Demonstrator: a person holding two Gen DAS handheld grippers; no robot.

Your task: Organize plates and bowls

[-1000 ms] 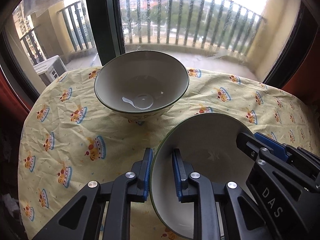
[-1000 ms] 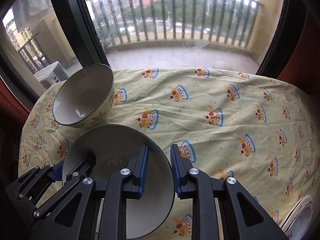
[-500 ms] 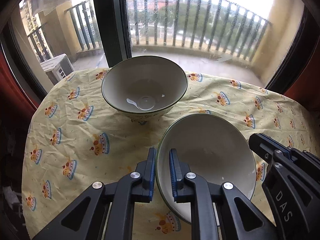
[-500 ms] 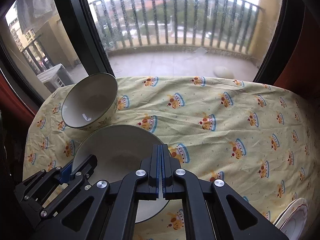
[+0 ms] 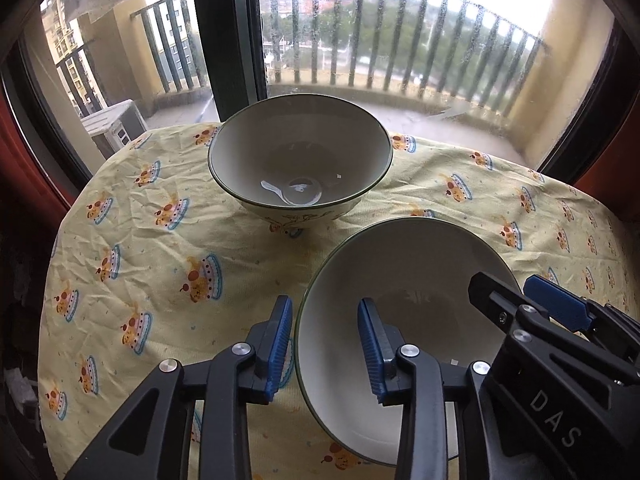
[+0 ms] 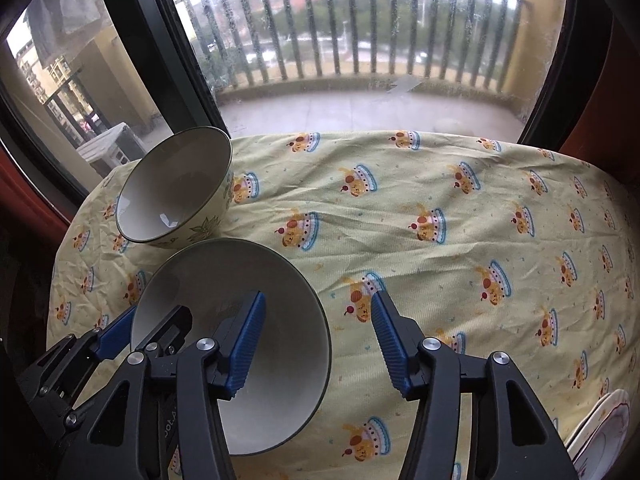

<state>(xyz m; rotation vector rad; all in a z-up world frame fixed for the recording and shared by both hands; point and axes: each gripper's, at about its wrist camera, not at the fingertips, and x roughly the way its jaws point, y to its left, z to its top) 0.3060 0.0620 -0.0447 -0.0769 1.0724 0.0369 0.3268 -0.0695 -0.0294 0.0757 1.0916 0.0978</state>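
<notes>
Glazed near bowl [image 5: 404, 320] rests on the cloth [image 5: 160, 264], its rim between the opening, released pads of the left gripper [image 5: 325, 344] and right gripper [image 6: 316, 344]. Risk: a lifting finger could snag the rim and tip it. Beyond the fingertips, a second bowl [image 5: 300, 160] crowds it; plates [image 6: 604, 424] lie far right.

Two fisheye cameras, one riding on each handheld gripper, look steeply down along black, blue-padded fingers at a table under a yellow cartoon-print cloth [image 5: 132, 240], facing a rain-spotted window and balcony railing. The left wrist view sits close over the table's near-left part; the right wrist view looks from farther right, across the cloth's middle. Both share the near, wide cream bowl [image 5: 416, 264] [image 6: 224, 276] and the deeper floral bowl [image 5: 300, 152] [image 6: 176, 184] by the far edge.
</notes>
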